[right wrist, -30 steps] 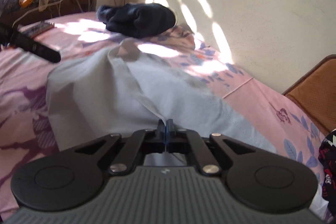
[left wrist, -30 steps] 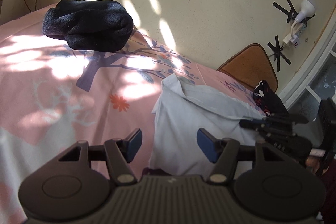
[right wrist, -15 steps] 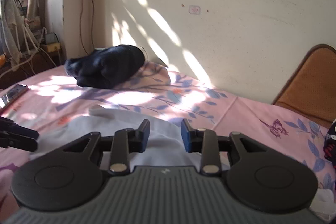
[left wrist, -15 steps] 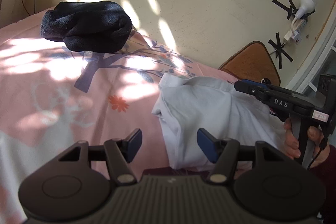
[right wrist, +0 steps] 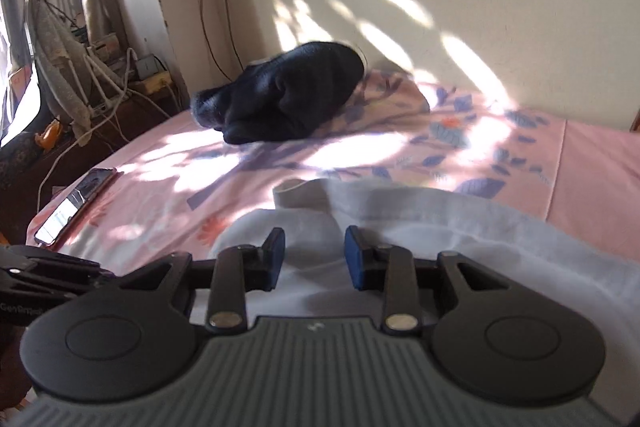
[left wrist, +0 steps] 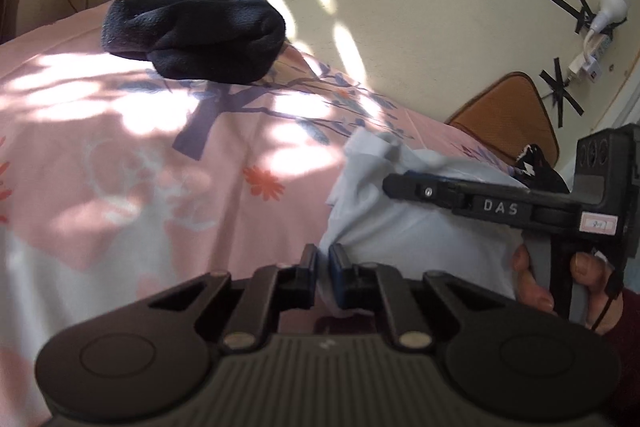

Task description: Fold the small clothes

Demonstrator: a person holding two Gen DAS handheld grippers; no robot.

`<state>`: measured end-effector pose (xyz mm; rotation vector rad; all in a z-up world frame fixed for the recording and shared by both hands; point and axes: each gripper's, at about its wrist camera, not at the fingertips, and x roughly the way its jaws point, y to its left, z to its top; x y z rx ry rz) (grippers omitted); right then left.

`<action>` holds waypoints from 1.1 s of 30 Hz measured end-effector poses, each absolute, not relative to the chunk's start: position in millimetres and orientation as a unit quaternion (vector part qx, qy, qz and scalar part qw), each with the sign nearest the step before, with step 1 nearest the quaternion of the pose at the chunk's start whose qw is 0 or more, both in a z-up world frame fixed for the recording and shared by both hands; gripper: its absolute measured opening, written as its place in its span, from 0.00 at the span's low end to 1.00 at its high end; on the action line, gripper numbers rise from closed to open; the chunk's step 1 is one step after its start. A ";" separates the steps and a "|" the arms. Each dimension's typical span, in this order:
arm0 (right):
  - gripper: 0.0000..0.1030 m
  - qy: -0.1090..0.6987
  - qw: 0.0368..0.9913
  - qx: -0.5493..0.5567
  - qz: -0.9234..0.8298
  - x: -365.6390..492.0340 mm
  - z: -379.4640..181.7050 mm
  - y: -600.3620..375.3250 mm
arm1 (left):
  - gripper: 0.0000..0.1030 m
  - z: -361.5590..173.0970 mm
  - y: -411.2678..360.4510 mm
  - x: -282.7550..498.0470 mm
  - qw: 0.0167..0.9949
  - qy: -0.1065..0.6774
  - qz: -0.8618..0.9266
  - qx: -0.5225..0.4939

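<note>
Dappled sunlight glaring on bedsheet (left wrist: 132, 163) and wall (right wrist: 460, 7), slight motion blur, fisheye-bent edges

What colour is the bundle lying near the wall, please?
Black bundle, clearest in the left wrist view.

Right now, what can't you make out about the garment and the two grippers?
- Pale blue garment: its type and near edge, cut off behind the left gripper body, left wrist view.
- Right gripper: tips hidden in left view, seen side-on.
- Dark patterned cloth: mostly behind that gripper.
- Black bundle: blurred.
</note>
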<state>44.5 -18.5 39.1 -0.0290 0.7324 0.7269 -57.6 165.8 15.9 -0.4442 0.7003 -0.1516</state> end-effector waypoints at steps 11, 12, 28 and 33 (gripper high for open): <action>0.37 0.256 0.913 0.087 0.304 0.3 72.7 -122.2 | 0.24 58.7 183.7 -59.4 0.926 0.274 -0.100 -0.238; 0.38 0.251 0.922 0.107 0.276 -0.1 72.5 -139.4 | 0.24 63.4 177.8 -53.5 0.927 0.271 -0.112 -0.234; 0.00 0.305 0.926 0.187 0.117 24.3 25.2 -220.5 | 0.20 31.6 99.8 95.7 0.911 0.352 -0.124 -0.174; 0.00 0.294 0.908 0.284 0.097 -0.8 14.2 -270.6 | 0.21 34.1 95.0 88.8 0.920 0.339 -0.115 -0.161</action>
